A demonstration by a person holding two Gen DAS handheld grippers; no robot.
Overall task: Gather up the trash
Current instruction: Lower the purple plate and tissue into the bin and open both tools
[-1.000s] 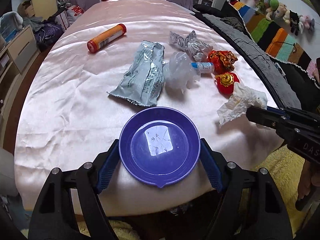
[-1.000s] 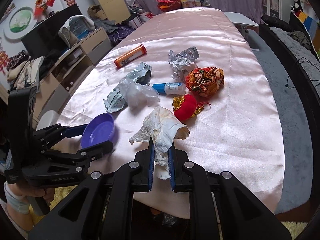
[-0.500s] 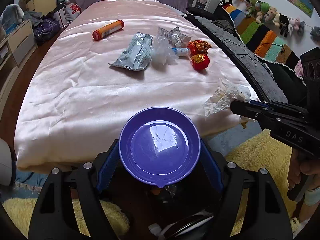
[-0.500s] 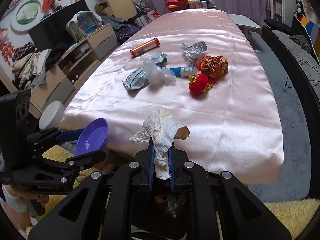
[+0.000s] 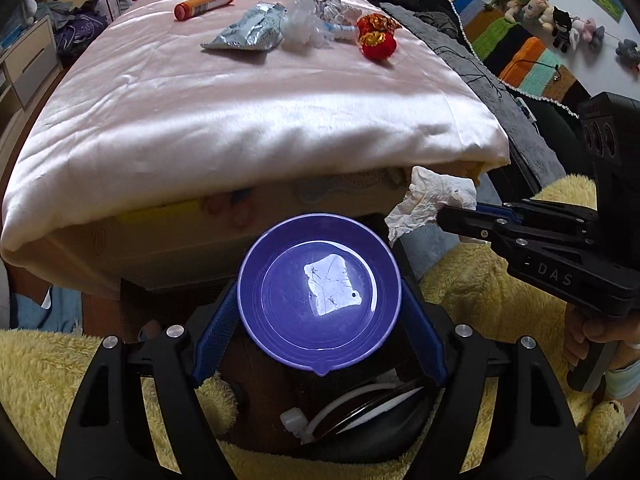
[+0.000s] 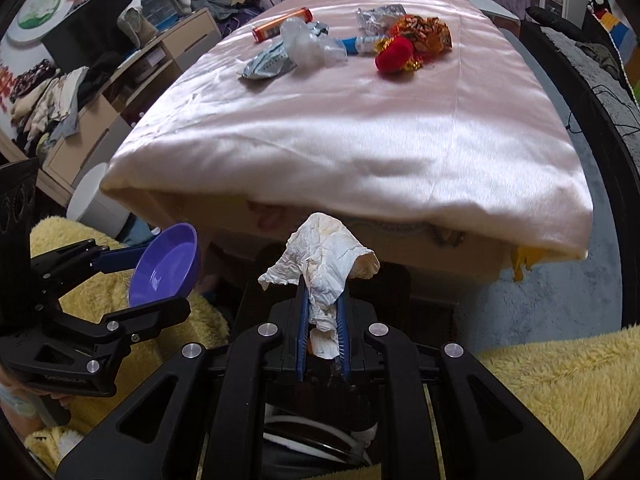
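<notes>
Below the pink satin table edge, the left gripper grasps a round purple plastic bowl; the right gripper is clenched on a crumpled white tissue.

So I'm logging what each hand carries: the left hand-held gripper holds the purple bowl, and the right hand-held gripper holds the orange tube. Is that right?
Not quite. The left hand-held gripper does hold the purple bowl, but the right hand-held gripper is shut on a crumpled white tissue, as the right wrist view shows. The orange tube lies on the pink sheet.
</notes>
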